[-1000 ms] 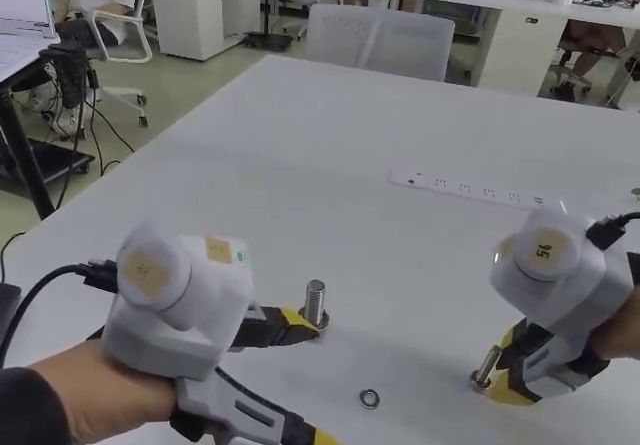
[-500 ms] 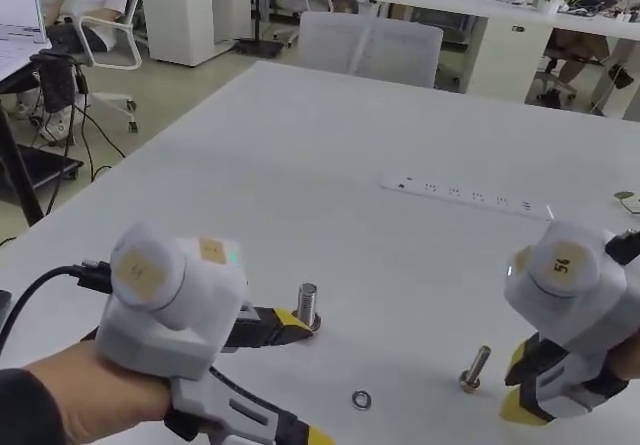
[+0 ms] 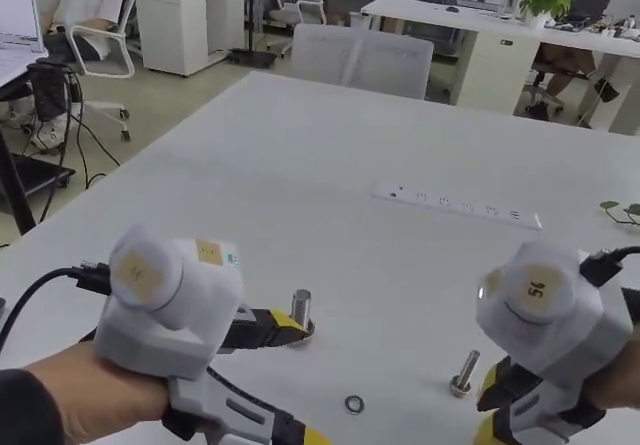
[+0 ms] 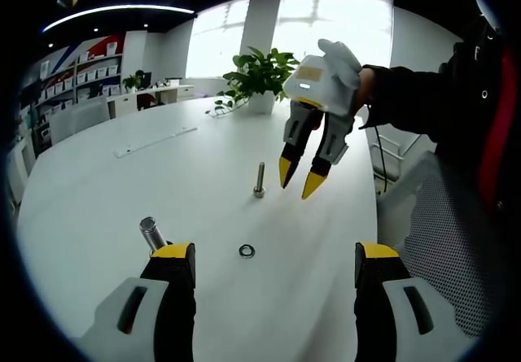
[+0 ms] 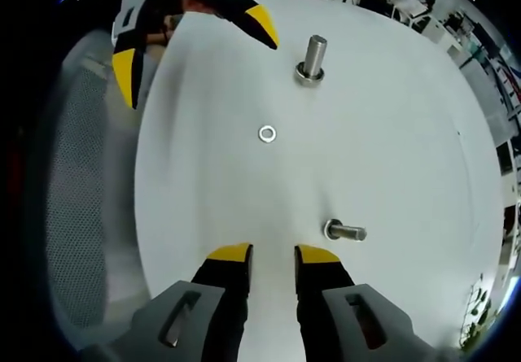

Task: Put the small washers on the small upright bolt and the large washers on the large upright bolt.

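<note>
Washer (image 3: 354,404) lying flat on the surface (image 3: 330,165), between the two upright bolts and nearest the left tongs.

In the left gripper view the ring sits just ahead of the left tongs (image 4: 274,250), whose jaws stand wide apart and empty, and the large bolt (image 4: 151,233) stands just beside the left jaw tip. The right tongs (image 5: 274,254) have only a narrow gap between the jaws and hold nothing. The small bolt (image 5: 346,232) is just beside them and the washer well ahead, so the left hand looks better placed to fetch it. It is a thin silver ring, hole upward, with no long axis. I cannot tell which bolt it fits.
</note>
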